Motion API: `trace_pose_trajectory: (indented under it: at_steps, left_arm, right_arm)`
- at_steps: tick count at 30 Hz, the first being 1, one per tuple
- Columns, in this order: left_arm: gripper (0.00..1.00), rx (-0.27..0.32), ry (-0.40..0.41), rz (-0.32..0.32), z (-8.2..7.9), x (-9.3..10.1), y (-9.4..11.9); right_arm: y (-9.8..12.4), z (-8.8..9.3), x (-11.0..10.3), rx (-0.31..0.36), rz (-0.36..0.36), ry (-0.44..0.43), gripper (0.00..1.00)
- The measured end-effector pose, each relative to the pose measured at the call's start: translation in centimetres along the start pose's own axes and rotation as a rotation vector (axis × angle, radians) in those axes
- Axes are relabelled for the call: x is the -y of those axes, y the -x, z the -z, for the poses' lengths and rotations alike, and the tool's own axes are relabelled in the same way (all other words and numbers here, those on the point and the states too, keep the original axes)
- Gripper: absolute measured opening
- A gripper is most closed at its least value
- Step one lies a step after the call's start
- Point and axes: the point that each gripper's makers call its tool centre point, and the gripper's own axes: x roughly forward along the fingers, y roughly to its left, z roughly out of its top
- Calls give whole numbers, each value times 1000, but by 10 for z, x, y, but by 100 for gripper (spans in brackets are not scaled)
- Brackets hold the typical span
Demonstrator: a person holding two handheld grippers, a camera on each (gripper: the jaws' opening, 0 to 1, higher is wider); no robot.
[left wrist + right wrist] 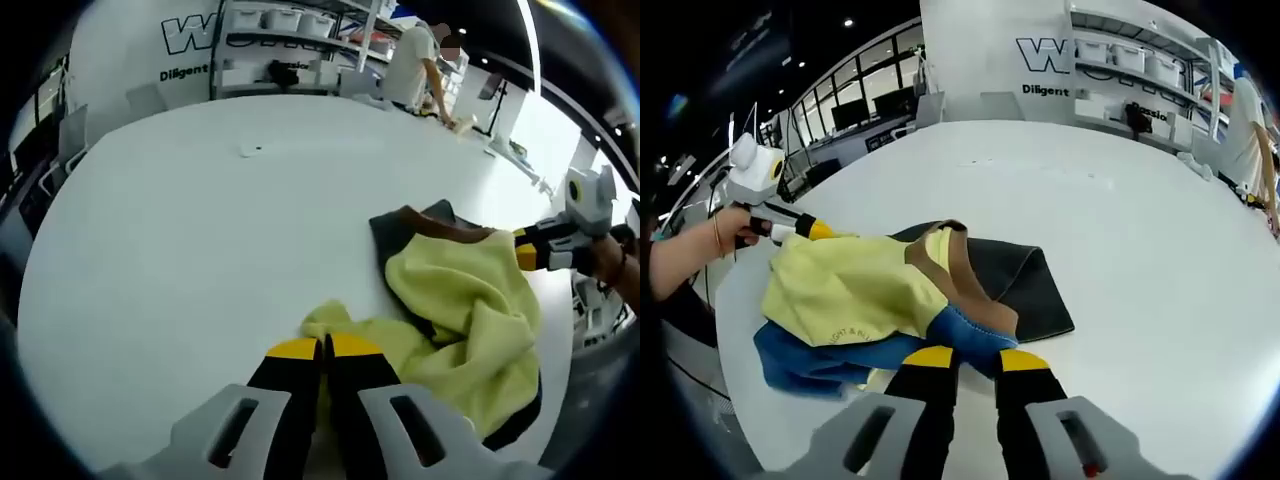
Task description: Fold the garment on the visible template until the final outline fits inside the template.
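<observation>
1. Left gripper view: the left gripper (322,347) has its yellow-tipped jaws pressed together on a fold of the yellow garment (470,310), which lies bunched on the white table (180,240).
2. A dark mat (392,232), which may be the template, shows only as a corner and a lower edge; the garment covers the rest.
3. The right gripper (527,250) reaches in at the garment's far edge; its tips are too small to read here.
4. A person (412,62) stands far off by shelves (290,40).
5. Right gripper view: the right gripper (965,358) pinches blue and brown cloth; the garment sits half over the mat.
6. The left gripper appears beside the garment; a hand (735,228) holds it.
</observation>
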Motion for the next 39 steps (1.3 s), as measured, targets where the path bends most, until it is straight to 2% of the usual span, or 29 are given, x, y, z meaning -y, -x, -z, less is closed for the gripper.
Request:
trace_pose_trajectory:
  at_steps: [1,8,16,21,24,30,37,39]
  left_arm:
    - [0,2,-8,-5,1,-1,4]
    - [0,20,20,-39,7,-14,23]
    - [0,10,34,-91,26,-27,49]
    - [0,-22,60,-137,47,-33,71]
    - [0,-56,92,-168,67,-37,87]
    - [0,-101,110,-178,94,-32,106]
    - [0,-161,139,-216,112,-28,119]
    - [0,-190,177,-222,121,-25,123]
  right_arm:
    - [0,0,1,1,1,2,0]
    - [3,-3,3,7,0,2,0]
    - [7,-7,4,16,14,17,0]
    - [11,-10,6,16,24,6,0]
    - [12,-10,9,9,37,-8,0]
    - [16,-14,15,7,54,-22,0]
    - [21,-16,22,5,75,-40,0]
    - [24,-12,29,-7,105,-92,0]
